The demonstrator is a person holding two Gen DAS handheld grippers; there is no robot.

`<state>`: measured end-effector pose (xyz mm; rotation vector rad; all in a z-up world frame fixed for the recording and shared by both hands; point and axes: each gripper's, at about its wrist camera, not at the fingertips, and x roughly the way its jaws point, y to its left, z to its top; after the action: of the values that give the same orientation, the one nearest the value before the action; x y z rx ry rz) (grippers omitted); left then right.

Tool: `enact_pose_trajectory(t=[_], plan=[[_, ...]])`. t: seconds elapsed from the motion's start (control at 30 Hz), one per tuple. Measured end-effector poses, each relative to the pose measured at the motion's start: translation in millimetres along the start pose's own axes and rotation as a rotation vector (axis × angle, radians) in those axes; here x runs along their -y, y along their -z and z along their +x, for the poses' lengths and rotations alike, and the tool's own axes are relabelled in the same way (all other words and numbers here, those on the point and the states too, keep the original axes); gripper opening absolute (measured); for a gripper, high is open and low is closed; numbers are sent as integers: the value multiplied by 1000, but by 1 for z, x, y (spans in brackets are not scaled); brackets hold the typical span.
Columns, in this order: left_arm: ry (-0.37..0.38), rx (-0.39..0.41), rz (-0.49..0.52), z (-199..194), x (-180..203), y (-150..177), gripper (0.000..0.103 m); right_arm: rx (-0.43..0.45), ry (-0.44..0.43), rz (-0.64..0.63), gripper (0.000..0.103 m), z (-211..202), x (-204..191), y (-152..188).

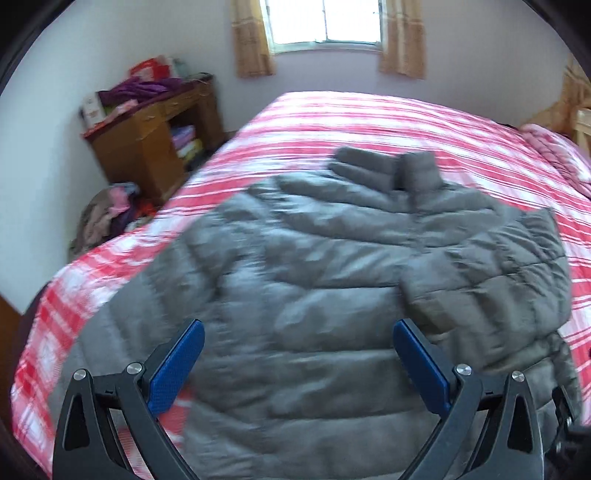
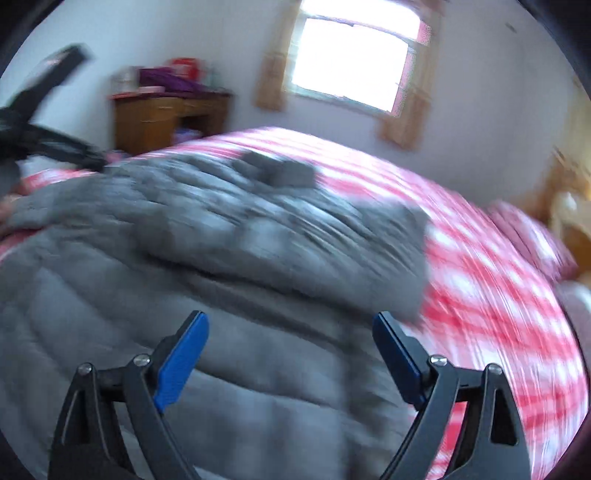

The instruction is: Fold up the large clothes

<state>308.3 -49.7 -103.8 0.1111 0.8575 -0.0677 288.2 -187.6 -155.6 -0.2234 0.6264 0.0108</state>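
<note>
A grey quilted puffer jacket (image 1: 314,280) lies spread on a bed with a red and white plaid cover (image 1: 369,118), collar at the far end and one sleeve folded over its right side. My left gripper (image 1: 298,328) is open and empty above the jacket's lower part. In the right wrist view the jacket (image 2: 207,273) fills the left and middle, blurred. My right gripper (image 2: 290,321) is open and empty above the jacket's lower right part. The left gripper's black body (image 2: 44,122) shows at the upper left of that view.
A wooden desk (image 1: 147,140) piled with clothes and boxes stands by the wall at the left of the bed. A heap of clothes (image 1: 107,218) lies on the floor beside it. A curtained window (image 1: 325,22) is on the far wall. A pillow (image 1: 557,158) lies at the bed's right end.
</note>
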Motion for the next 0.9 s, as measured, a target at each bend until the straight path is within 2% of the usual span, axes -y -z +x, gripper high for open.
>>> enact_pose_trajectory(t=[0.07, 0.1, 0.2, 0.27, 0.33, 0.37, 0.53, 0.63, 0.73, 0.9], plan=[[42, -22, -1, 9, 18, -3, 102, -34, 56, 125, 92, 9, 36, 15], [66, -31, 14, 17, 32, -5, 102, -45, 58, 162, 92, 11, 47, 18], [74, -56, 54, 38, 57, -6, 100, -90, 37, 289, 92, 20, 75, 36], [99, -75, 81, 50, 71, -2, 80, -139, 6, 368, 92, 30, 91, 46], [127, -95, 96, 57, 78, 1, 38, -148, -23, 416, 92, 32, 99, 48], [147, -94, 100, 57, 80, 2, 32, -143, -22, 414, 93, 31, 96, 48], [106, -29, 118, 40, 70, 4, 22, -168, 18, 392, 95, 34, 90, 45], [75, 10, 107, 33, 48, 5, 21, -181, 42, 423, 96, 31, 96, 51], [60, 12, 97, 36, 28, 8, 21, -175, 73, 460, 97, 16, 94, 62], [45, 11, 59, 33, -1, 19, 21, -196, 109, 422, 102, 17, 86, 60]])
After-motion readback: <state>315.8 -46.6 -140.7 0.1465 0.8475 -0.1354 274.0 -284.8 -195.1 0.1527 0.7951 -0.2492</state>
